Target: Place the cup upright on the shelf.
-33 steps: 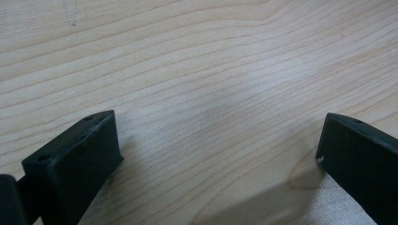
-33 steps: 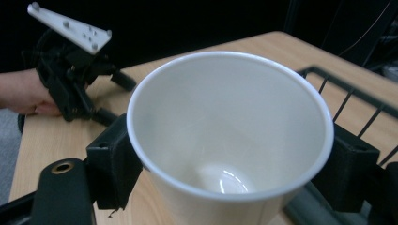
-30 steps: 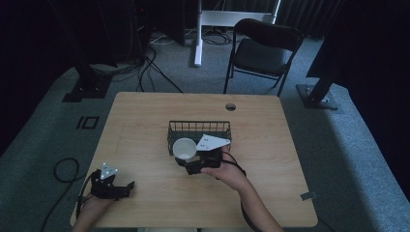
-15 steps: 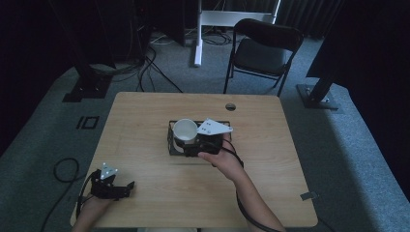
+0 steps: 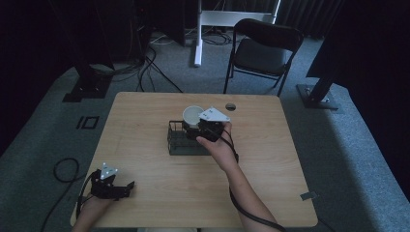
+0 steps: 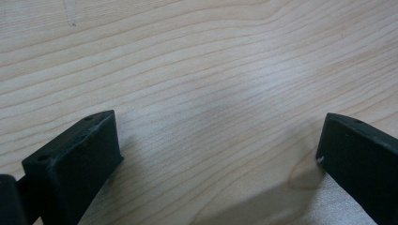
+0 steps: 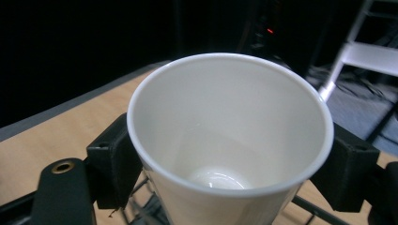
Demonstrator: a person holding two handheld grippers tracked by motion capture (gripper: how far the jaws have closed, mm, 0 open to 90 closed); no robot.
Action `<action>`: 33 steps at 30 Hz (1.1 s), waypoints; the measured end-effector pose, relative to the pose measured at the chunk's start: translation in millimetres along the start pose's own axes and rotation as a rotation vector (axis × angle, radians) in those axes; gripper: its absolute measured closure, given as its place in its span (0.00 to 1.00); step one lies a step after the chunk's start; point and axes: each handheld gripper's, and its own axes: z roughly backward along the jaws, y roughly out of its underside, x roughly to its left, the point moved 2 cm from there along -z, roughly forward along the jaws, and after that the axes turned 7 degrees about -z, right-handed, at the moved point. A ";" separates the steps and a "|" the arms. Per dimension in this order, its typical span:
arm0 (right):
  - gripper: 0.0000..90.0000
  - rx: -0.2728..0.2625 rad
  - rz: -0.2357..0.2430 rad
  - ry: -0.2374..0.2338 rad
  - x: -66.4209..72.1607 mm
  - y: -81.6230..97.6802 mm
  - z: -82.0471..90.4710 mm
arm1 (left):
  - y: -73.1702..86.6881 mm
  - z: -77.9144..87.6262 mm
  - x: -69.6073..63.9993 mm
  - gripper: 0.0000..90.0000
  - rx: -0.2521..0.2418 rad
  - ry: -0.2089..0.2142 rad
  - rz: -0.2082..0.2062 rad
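white paper cup (image 7: pixel 230 140) sits clamped between the two black fingers (image 7: pixel 115 159) of the right gripper (image 5: pixel 199 126), one pad pressed on each side of its wall just under the rim. the cup stands upright with its mouth open to the camera, and its inside looks bare down to the glossy bottom. in the high view the cup (image 5: pixel 193 114) is held up over the far end of a dark wire basket (image 5: pixel 180 145), which rests near the middle of the wooden tabletop (image 5: pixel 270 159). thin black wires of that basket (image 7: pixel 300 206) show below the cup in the right gripper view; whether the cup's base touches them cannot be told. the person's right hand (image 5: pixel 217 147) wraps the gripper body from the near side, forearm running back to the bottom edge, a cable trailing along it.

the left gripper (image 5: pixel 110 186) lies at the near left corner of the tabletop, well apart from the basket, with the person's left hand behind it. its fingers (image 6: pixel 75 164) stand wide apart, nothing between them but bare pale wood grain (image 6: pixel 206 93), and they rest low against the surface.

beyond the tabletop a black folding chair (image 5: pixel 263 48) stands on grey carpet, and a small round hole (image 5: pixel 230 106) marks the far edge of the wood, just beside the gripper's grey plate.
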 end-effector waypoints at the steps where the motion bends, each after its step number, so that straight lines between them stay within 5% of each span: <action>1: 0.22 0.007 -0.011 0.015 -1.5 0.9 -2.9 | 0.0 0.0 0.0 0.00 0.000 0.000 0.000; 6: 0.22 0.037 -0.055 0.103 -8.5 9.0 -16.4 | 0.0 0.0 -0.1 0.00 0.000 0.000 0.001; 15: 0.22 0.068 -0.109 0.190 -14.8 26.1 -26.9 | 0.0 0.1 0.0 0.00 0.000 0.000 0.000; 33: 0.22 0.086 -0.138 0.240 -19.1 48.2 -33.8 | 0.0 0.1 0.0 0.00 0.001 0.000 -0.001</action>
